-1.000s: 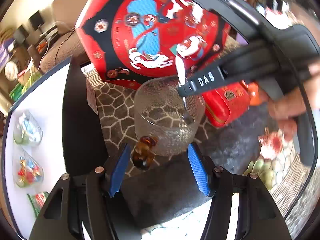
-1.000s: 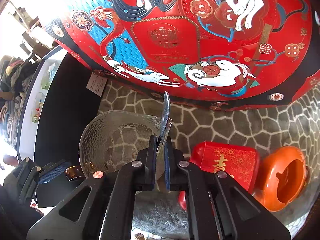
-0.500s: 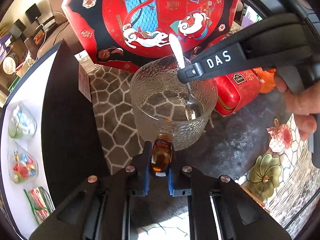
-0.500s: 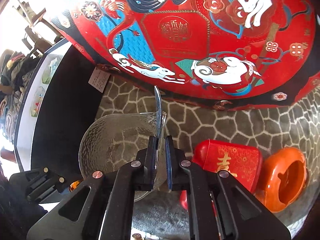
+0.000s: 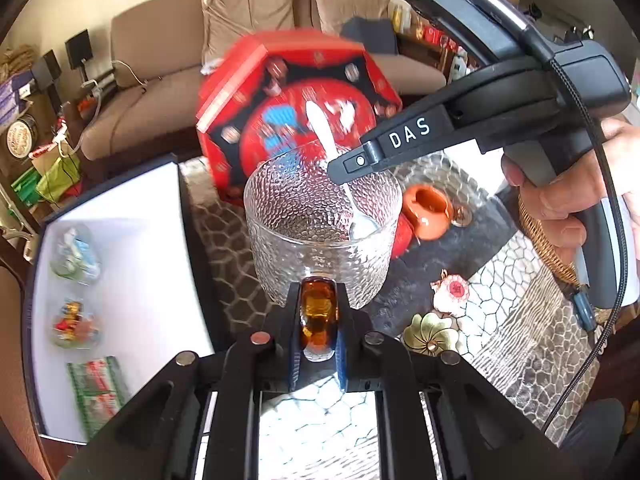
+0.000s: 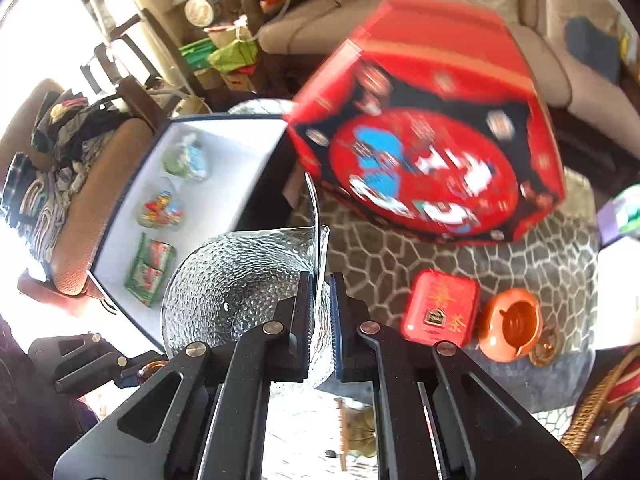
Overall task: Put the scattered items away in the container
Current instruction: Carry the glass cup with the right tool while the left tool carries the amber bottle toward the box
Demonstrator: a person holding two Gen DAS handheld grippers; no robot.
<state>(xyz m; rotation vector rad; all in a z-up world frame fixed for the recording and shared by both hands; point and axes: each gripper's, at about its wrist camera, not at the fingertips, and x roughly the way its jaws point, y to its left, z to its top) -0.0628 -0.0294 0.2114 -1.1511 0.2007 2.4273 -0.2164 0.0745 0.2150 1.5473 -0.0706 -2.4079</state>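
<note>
Glass bowl (image 5: pixel 320 220) sits mid-frame, spoon (image 5: pixel 362 224) inside it, clamped by the right tool (image 6: pixel 320 316); the left tool (image 5: pixel 318 320) grips an amber bottle (image 5: pixel 318 316) just below the bowl.

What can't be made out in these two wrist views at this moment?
- Red octagonal box: lid artwork smeared by motion blur in both views.
- Spoon: its mid handle is covered by the right gripper in the left wrist view.
- Amber piece in the left gripper: sides hidden by the fingers; what it is stays unclear.
- White tray: packet labels too small and blurred.
</note>
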